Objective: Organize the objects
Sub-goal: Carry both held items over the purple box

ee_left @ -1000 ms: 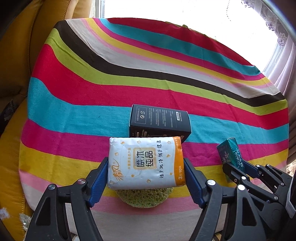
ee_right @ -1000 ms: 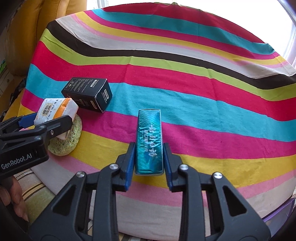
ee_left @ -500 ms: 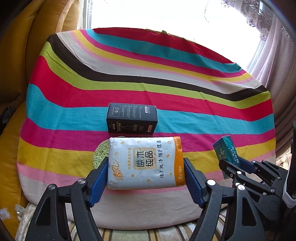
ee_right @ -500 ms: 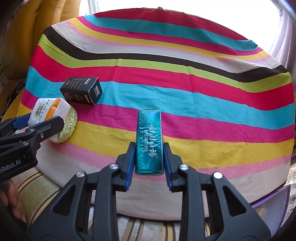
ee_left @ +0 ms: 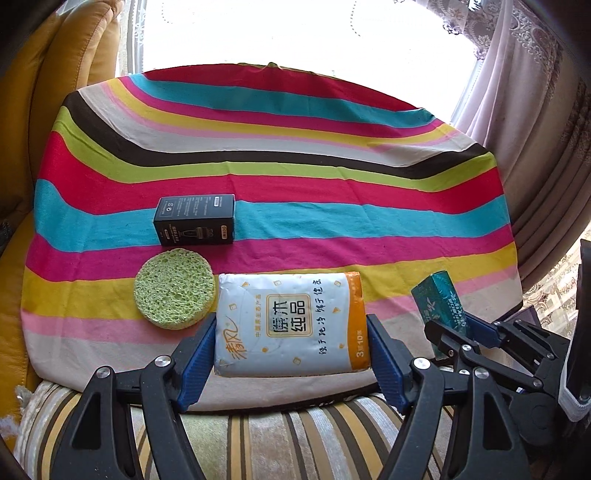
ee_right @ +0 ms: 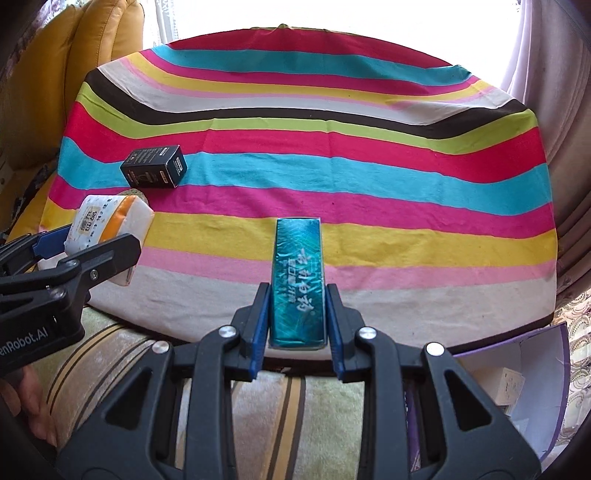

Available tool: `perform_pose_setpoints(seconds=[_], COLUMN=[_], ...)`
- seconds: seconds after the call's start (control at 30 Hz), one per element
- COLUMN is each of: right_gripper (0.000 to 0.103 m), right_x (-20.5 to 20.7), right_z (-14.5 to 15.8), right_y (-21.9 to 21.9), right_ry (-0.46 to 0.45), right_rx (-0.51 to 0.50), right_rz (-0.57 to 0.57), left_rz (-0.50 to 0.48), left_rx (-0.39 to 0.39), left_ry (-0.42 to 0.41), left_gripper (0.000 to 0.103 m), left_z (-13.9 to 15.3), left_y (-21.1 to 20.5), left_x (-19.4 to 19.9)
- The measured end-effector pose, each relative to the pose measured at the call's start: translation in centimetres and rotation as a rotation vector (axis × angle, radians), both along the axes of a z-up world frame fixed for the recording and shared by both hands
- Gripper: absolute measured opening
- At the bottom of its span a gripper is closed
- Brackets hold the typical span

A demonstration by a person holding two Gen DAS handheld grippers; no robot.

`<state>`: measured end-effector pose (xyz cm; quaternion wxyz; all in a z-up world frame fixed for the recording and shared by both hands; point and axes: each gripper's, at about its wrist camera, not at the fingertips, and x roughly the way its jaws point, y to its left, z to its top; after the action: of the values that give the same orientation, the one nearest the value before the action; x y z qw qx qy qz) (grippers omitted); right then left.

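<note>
A striped cloth (ee_left: 295, 184) in bright bands covers the table. A yellow leather cushion (ee_left: 55, 92) rises at the far left. Curtains (ee_left: 546, 129) hang at the right beside a bright window (ee_left: 295, 33). A striped seat cover (ee_left: 288, 439) lies nearest, and an open purple box (ee_right: 532, 373) sits near right.

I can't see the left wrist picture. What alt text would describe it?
The left claw grips a white and orange tissue pack above the near edge of a striped cloth. A green round sponge and a black box lie on the cloth.
</note>
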<state>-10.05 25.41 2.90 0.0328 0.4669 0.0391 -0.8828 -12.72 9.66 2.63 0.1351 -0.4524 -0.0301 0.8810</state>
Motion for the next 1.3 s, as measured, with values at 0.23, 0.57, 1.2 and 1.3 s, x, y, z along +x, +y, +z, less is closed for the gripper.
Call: perform_pose_setpoints(seconds=[0.23, 0.57, 1.2, 1.3], right_gripper=[0.032, 0.032, 0.032, 0.032], right_x=[2.5, 6.4, 12.2, 12.8], right_z=[0.5, 0.1, -0.3, -0.2], right_y=[2.9, 8.9, 21.6, 23.2], right_ry=[0.004, -0.018, -0.037, -0.034], right_rx=[-0.02, -0.026, -0.021, -0.022], right_rz=[-0.052, -0.161, -0.42, -0.45], left_rz=[-0.079, -0.2, -0.467, -0.512], left_rx=[0.001, -0.013, -0.029, -0.032], left_ry=[-0.007, -0.014, -0.033, -0.048], left_gripper=[0.076, 0.076, 0.076, 0.076], left_z=[0.2, 0.5, 0.9, 0.6], left_y=[2.8, 7.4, 17.5, 19.2], left_x=[1.7, 3.4, 7.4, 8.1])
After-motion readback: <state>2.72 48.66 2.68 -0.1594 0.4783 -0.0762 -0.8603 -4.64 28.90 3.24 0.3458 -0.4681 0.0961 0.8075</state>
